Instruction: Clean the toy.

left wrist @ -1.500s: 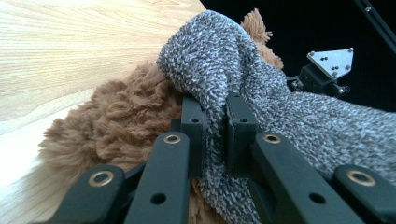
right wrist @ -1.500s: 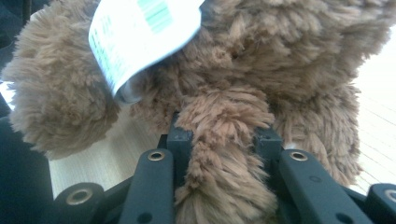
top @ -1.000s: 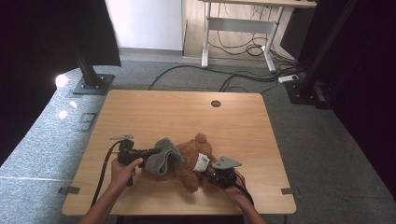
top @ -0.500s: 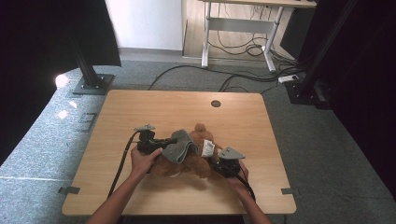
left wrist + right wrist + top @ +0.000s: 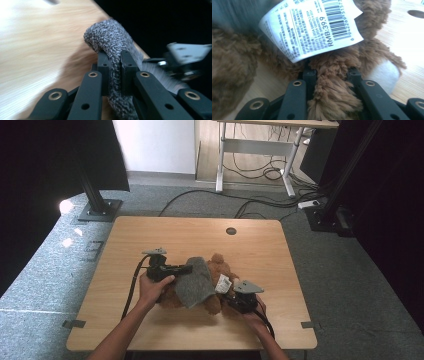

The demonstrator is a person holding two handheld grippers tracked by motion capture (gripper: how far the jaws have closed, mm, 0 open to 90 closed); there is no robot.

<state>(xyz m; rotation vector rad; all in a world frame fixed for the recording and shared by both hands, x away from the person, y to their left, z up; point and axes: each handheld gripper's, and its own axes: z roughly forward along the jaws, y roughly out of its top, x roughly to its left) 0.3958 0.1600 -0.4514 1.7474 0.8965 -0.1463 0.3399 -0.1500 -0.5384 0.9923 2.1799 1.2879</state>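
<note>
A brown teddy bear [image 5: 220, 270] lies in the middle of the wooden table [image 5: 190, 232], with a white price tag [image 5: 223, 283] on it. A grey knitted cloth [image 5: 200, 280] is draped over the bear. My left gripper [image 5: 187, 267] is shut on the cloth's edge [image 5: 113, 75], held up off the table. The cloth folds over the jaws in the left gripper view. My right gripper [image 5: 230, 300] is shut on a furry brown limb of the bear [image 5: 329, 85], just under the tag [image 5: 312, 27].
A round cable hole [image 5: 231, 231] sits near the table's far edge. Bare tabletop lies to the left and far side of the bear. On the floor beyond stand a black stand base [image 5: 97, 210], cables and a desk frame [image 5: 255, 150].
My left gripper has lifted the grey cloth and carried it rightwards, up over the bear. The right gripper has stayed on the bear's limb.
</note>
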